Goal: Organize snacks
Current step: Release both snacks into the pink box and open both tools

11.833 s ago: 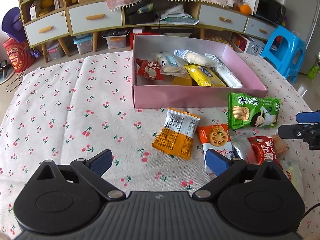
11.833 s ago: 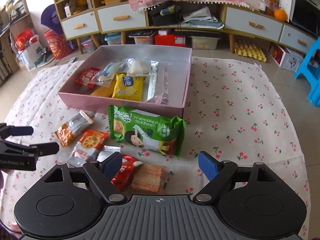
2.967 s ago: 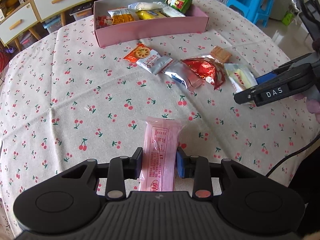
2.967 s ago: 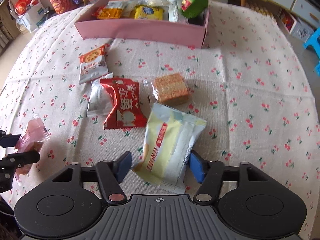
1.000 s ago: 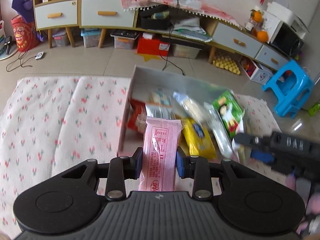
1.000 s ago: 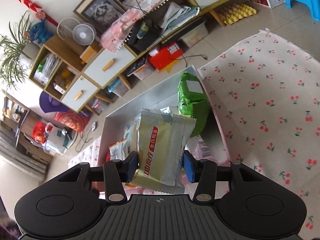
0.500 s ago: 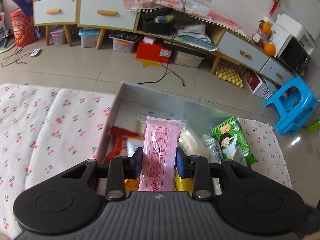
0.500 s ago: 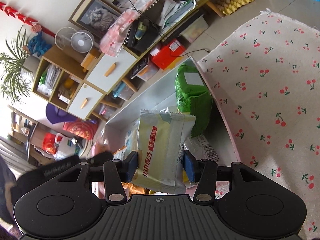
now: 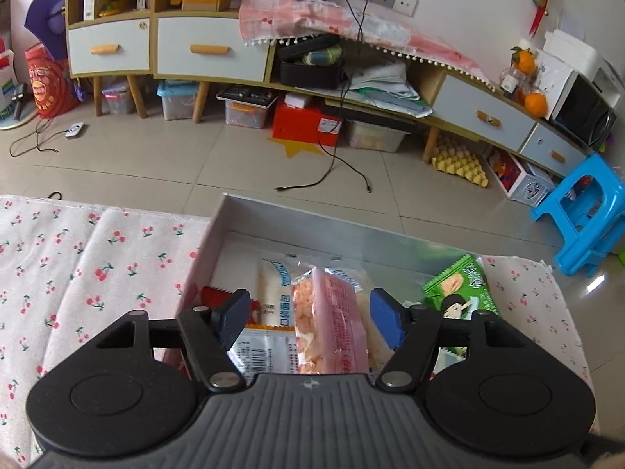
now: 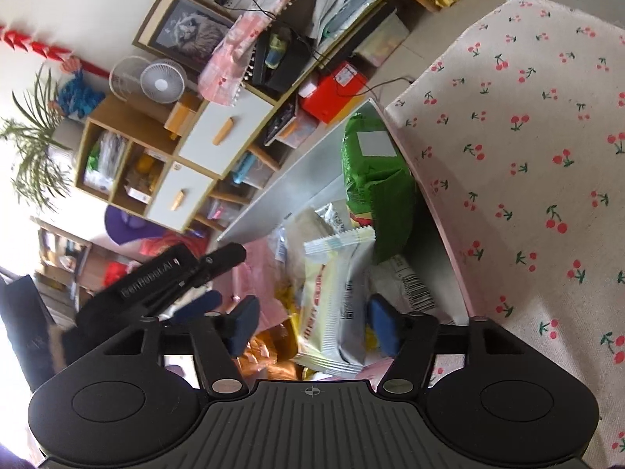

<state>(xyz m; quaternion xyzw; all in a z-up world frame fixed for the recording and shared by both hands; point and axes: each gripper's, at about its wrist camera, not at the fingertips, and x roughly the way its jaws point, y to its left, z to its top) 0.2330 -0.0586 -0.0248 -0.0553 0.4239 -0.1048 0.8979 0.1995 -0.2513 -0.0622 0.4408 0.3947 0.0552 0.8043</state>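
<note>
Pink wafer packet (image 9: 336, 324) and cream packet (image 10: 336, 305) lie loose, apparently dropping into my box (image 9: 312, 222), as both hand-held grippers, left (image 9: 308, 312) and right (image 10: 312, 324), are opening; next, withdraw for the remaining snacks.

Pink packet (image 9: 339, 320) and cream packet (image 10: 334, 305): lying atop other snacks inside pink box (image 9: 218, 219); green bag (image 9: 461, 293) at its end.

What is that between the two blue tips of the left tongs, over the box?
A pink snack packet, seen in the left wrist view. The left tongs are opening and their tips no longer press it; it lies over the other snacks in the box.
</note>
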